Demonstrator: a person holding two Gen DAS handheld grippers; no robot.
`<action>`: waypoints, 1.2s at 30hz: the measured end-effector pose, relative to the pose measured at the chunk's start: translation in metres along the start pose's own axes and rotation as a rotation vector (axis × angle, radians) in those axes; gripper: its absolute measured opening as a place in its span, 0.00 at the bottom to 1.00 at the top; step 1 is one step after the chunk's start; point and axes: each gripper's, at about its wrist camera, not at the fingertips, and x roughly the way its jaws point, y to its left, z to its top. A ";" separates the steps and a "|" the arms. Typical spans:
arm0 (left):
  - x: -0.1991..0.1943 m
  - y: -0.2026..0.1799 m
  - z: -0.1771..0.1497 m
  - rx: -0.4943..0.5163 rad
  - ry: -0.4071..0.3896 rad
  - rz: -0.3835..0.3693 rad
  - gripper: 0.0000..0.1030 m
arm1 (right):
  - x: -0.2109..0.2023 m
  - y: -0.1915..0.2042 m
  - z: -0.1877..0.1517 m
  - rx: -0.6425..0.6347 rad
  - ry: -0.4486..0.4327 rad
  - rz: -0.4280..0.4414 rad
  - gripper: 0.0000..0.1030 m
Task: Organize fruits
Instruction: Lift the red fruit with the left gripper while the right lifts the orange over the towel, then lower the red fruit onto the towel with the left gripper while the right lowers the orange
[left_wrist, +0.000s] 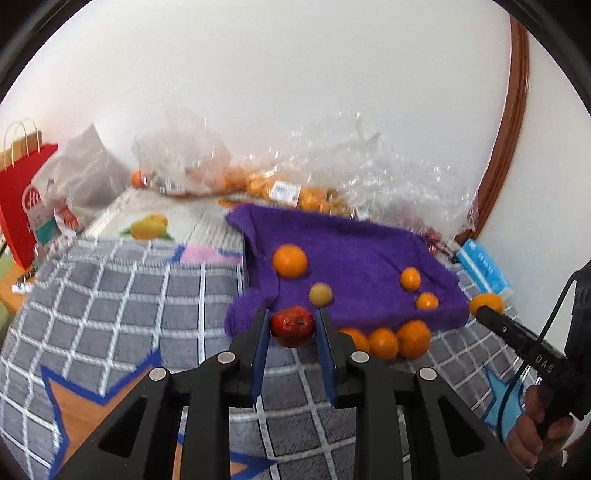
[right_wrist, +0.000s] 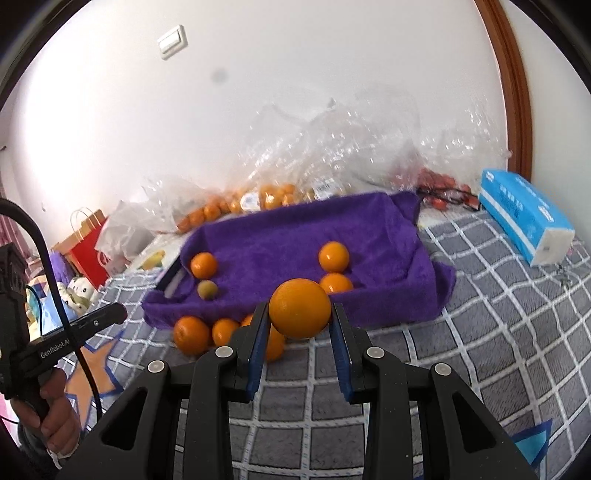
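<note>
Through the left wrist camera we see our left gripper (left_wrist: 291, 325) closed on a red apple (left_wrist: 292, 325), its blue-padded fingers (left_wrist: 259, 354) pressing the fruit from both sides. The apple sits right at the fingertips, held above the near corner of the purple towel (left_wrist: 354, 251), which is draped over a shallow tray shape on the grey checked blanket (left_wrist: 122, 302).

Through the right wrist camera our right gripper (right_wrist: 300, 314) grips a large orange (right_wrist: 299, 308) between its pads, the fruit bulging up above the fingertips. It hangs just in front of the towel's near edge, above the blanket.

On the towel lie four oranges: one big orange (left_wrist: 290, 260) towards the left, two smaller oranges (left_wrist: 410, 278) close together on the right, and between them a dull yellow-green fruit (left_wrist: 320, 294), just beyond the apple. Against the towel's near edge, on the blanket, a cluster of loose oranges (left_wrist: 384, 343) lies touching one another, just right of our left gripper and just left of our right one.

Further back, clear plastic bags (right_wrist: 332, 147) with more oranges rest against the white wall. A blue tissue pack (right_wrist: 524, 218) lies to the right of the towel, and a red paper bag (left_wrist: 22, 199) stands far to the left.
</note>
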 end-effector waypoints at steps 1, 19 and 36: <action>-0.003 -0.003 0.007 0.014 -0.020 0.003 0.23 | 0.000 0.002 0.004 -0.009 -0.004 0.006 0.32; 0.060 -0.011 0.071 0.007 -0.072 0.064 0.23 | 0.037 0.012 0.062 -0.052 -0.069 -0.005 0.32; 0.099 0.007 0.050 -0.042 -0.026 0.022 0.23 | 0.074 -0.019 0.047 0.041 -0.065 -0.028 0.32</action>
